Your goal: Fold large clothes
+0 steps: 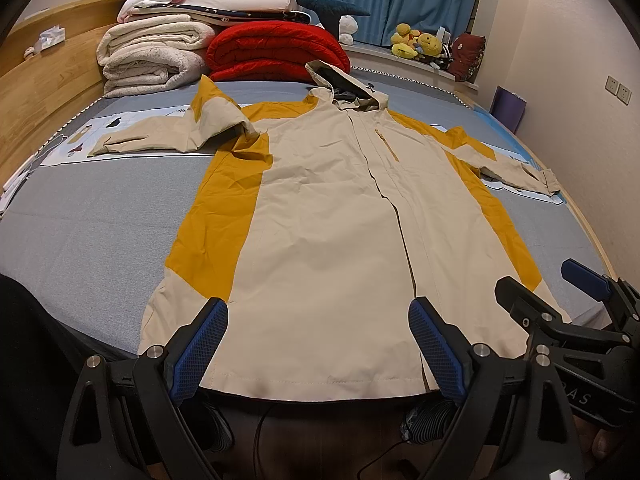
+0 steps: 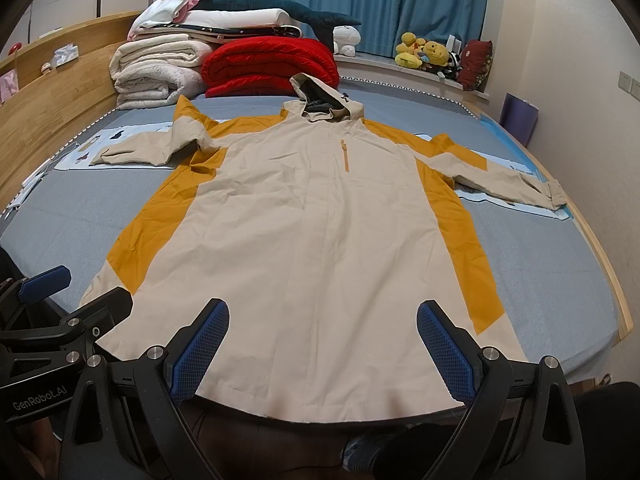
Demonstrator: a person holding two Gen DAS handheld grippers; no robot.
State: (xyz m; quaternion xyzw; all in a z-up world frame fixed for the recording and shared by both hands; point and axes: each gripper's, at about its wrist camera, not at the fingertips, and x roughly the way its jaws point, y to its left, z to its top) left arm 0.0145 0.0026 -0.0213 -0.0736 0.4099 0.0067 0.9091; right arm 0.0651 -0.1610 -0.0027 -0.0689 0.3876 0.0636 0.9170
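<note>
A beige and mustard hooded jacket (image 1: 328, 216) (image 2: 320, 216) lies flat, front up, on the grey bed, hood at the far end, both sleeves spread sideways. Its hem hangs at the near bed edge. My left gripper (image 1: 318, 312) hovers open above the hem, nothing between its blue pads. My right gripper (image 2: 323, 314) is open too, just above the hem's middle, holding nothing. The right gripper's body (image 1: 568, 320) shows at the lower right of the left wrist view; the left gripper's body (image 2: 52, 320) shows at the lower left of the right wrist view.
Folded white blankets (image 1: 152, 56) and a red quilt (image 1: 276, 52) are stacked at the bed's head by a wooden headboard (image 1: 44, 92). Plush toys (image 1: 420, 44) sit on the window ledge. A purple box (image 1: 508, 106) stands by the right wall. Feet and a cable are on the floor below.
</note>
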